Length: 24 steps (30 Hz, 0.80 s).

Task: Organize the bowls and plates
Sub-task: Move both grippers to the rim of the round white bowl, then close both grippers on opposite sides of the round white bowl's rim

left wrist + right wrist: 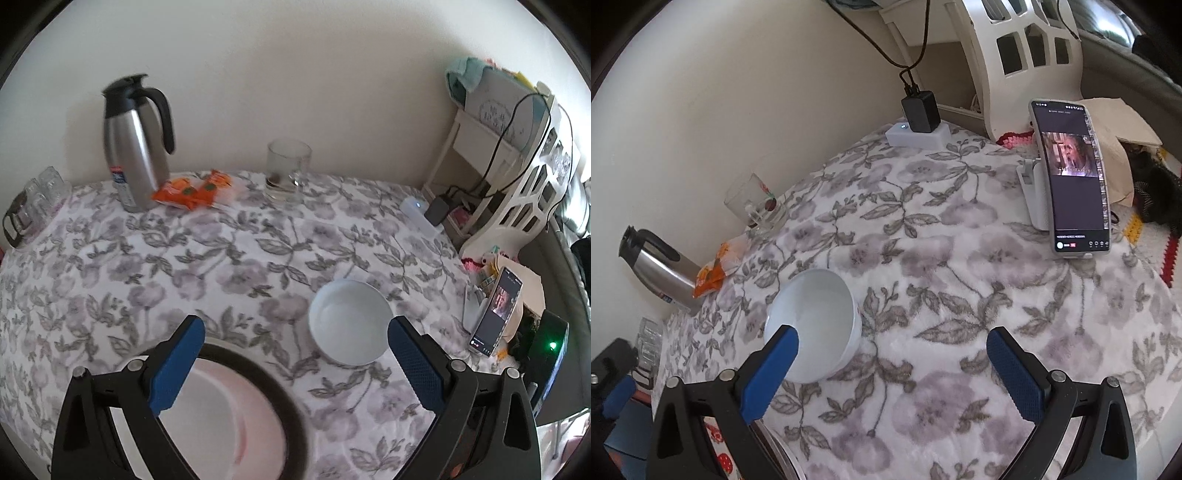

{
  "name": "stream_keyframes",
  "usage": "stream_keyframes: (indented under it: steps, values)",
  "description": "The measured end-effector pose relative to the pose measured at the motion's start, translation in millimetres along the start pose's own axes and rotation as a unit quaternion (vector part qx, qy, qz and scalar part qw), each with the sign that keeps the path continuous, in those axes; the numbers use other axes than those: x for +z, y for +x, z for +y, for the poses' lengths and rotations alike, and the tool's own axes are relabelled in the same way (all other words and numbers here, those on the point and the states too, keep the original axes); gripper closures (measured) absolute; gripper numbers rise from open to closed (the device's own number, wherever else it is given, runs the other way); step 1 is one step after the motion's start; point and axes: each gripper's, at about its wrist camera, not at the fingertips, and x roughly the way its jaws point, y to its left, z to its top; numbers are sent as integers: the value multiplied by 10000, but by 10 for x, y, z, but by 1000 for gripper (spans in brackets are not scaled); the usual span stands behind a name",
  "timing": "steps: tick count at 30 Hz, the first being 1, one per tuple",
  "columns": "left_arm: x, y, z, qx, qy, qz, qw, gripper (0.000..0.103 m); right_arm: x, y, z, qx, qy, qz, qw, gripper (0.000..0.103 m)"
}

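The white bowl (349, 321) sits upright and empty on the counter (221, 251), which is covered by a cloth printed with grey and lilac flowers. Taking the bowl as the landmark: the plate (236, 413), pale with a dark rim, lies just beside it on the near left in the left wrist view, apart from it, with cloth showing between the two.

The left gripper (295, 354) hangs above the gap between plate and bowl. Its jaws are spread wide and hold nothing; one blue pad is over the plate's rim, the other is just right of the bowl.

The right gripper (892, 363) hovers on the near right of the bowl, its jaws also wide apart and empty. Its left blue pad overlaps the bowl's near rim in the picture; whether it touches cannot be told.

Beyond the bowl, at the wall, stands a clear glass mug (288, 171). Farther left of that are an orange snack packet (192, 192) and a steel jug (135, 144) with a black handle and lid. To the right of the bowl a phone (1071, 177) leans on a white stand with its screen lit. Behind the phone, towards the wall, a black charger (921, 110) rests on a white box.
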Motion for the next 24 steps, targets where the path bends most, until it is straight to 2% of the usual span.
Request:
stream_keyframes:
  steps: [2, 5, 8, 11, 15, 19, 24]
  values:
    - [13, 97, -84, 30, -33, 80, 10000, 4, 6, 33, -37, 6, 95, -29, 10000, 2]
    - [44, 265, -177, 58, -147, 223, 9996, 6, 15, 124, -133, 66, 321, 13, 9995, 10]
    - [68, 421, -253, 48, -207, 371, 9991, 20, 18, 201, -192, 33, 436, 49, 9990, 21]
    - [61, 602, -289, 92, -314, 553, 9979, 23, 17, 265, -186, 126, 430, 106, 9989, 23]
    - [50, 851, -257, 121, -580, 816, 9949, 32, -1, 374, -140, 222, 417, 224, 9986, 40]
    - [62, 1027, -235, 231, -628, 907, 9936, 40, -36, 520, -94, 290, 373, 420, 9980, 46]
    - [44, 1230, -202, 269, -753, 1079, 9909, 51, -51, 591, 5, 369, 206, 451, 9981, 51]
